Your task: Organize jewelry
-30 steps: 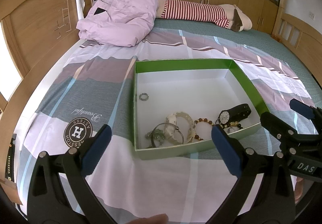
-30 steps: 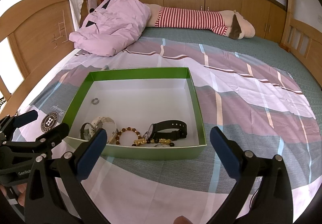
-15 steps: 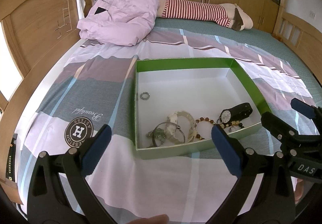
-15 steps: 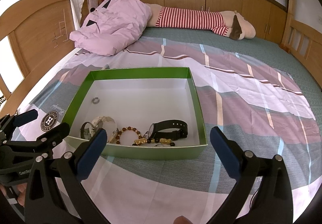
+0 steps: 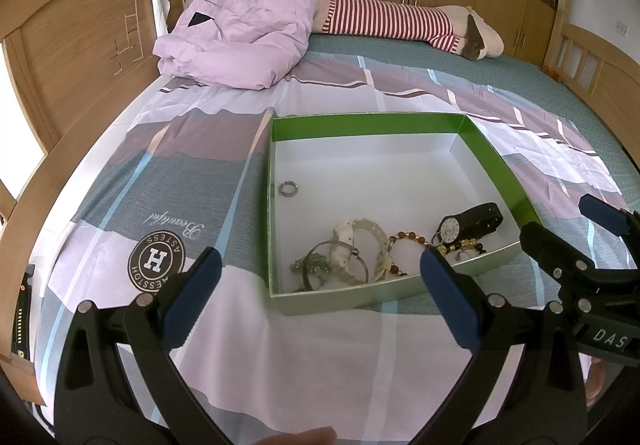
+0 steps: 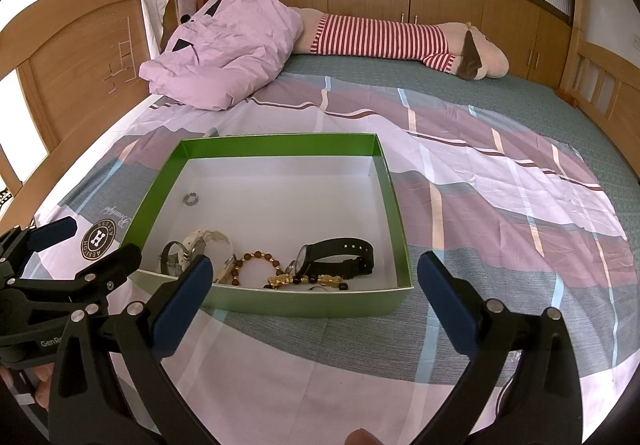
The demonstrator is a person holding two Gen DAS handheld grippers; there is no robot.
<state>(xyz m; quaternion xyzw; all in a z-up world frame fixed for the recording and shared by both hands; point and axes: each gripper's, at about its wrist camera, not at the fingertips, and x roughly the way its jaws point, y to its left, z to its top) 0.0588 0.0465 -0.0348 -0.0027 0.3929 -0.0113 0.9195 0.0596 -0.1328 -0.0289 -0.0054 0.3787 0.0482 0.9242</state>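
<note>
**Barely any change: both grippers open, jewelry in the box**

Still, you hold both grippers much as a second ago; in the left view the green box has only drifted a little lower and rightward. Your left gripper has its jaws spread wide and empty, short of the box's near wall. Your right gripper is likewise wide open, holding nothing, just before the box.

The box sits on the bed's patterned sheet, with the jewelry gathered along its near edge: a black watch, a brown bead bracelet, a cream watch and a thin metal bangle. A small ring lies apart, near the left wall.

The right view alone shows the gold charm bracelet clearly, against the near wall beside the watch. The left view shows the bangle in full; the right view has it partly behind a fingertip.
</note>
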